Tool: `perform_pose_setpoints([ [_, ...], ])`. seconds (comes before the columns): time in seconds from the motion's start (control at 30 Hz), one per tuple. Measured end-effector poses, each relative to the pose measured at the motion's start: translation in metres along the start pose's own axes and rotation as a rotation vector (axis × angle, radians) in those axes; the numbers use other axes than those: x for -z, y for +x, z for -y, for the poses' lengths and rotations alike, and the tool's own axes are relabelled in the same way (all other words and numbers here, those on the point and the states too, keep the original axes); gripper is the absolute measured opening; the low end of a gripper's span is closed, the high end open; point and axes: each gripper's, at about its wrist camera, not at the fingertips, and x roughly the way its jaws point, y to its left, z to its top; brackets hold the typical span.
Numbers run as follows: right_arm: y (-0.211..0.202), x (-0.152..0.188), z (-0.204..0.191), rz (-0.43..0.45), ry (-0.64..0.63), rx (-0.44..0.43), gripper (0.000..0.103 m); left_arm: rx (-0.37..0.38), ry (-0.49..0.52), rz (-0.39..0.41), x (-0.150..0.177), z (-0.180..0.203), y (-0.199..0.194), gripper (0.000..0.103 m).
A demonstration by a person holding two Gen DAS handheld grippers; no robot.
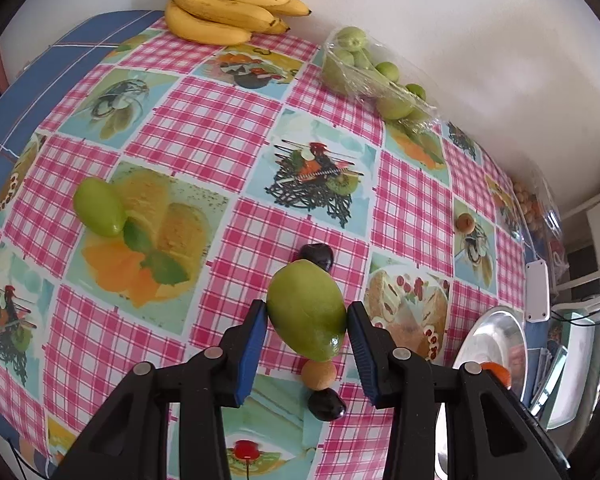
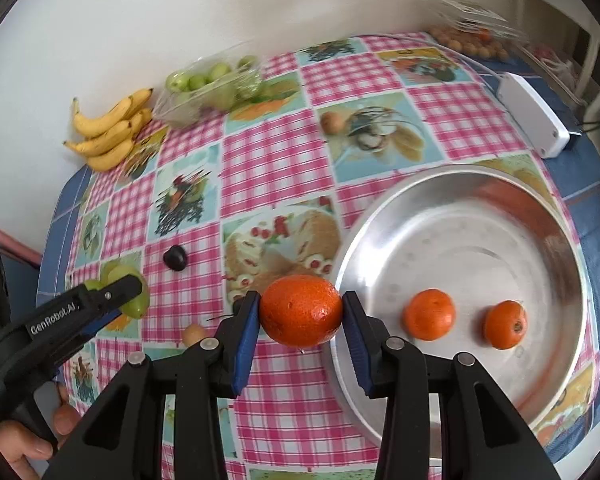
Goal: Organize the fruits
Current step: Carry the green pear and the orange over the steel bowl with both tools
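Clamped in the right gripper (image 2: 301,312), an orange (image 2: 300,310) nears the metal tray (image 2: 540,380) holding two; the left gripper (image 1: 307,320) grips a green fruit (image 1: 306,310). Several fruits remain on the tabletop (image 1: 204,120).

Right gripper (image 2: 301,312) clamps an orange (image 2: 301,310) at the metal bowl's (image 2: 452,184) left rim. Two small oranges (image 2: 429,314) sit inside. Left gripper (image 2: 130,294) holds a green fruit (image 2: 137,303).
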Motion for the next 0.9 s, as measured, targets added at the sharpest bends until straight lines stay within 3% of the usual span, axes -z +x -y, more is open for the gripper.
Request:
perform_pose_setpoints([
  [0.6, -0.021, -0.007, 0.081, 0.045, 0.199, 0.066, 0.043, 0.011, 0.167, -0.030, 0.028, 0.069, 0.013, 0.044],
  [0.9, -0.030, -0.008, 0.113, 0.064, 0.273, 0.087, 0.043, 0.038, 0.305, -0.030, 0.046, 0.117, 0.013, 0.044],
])
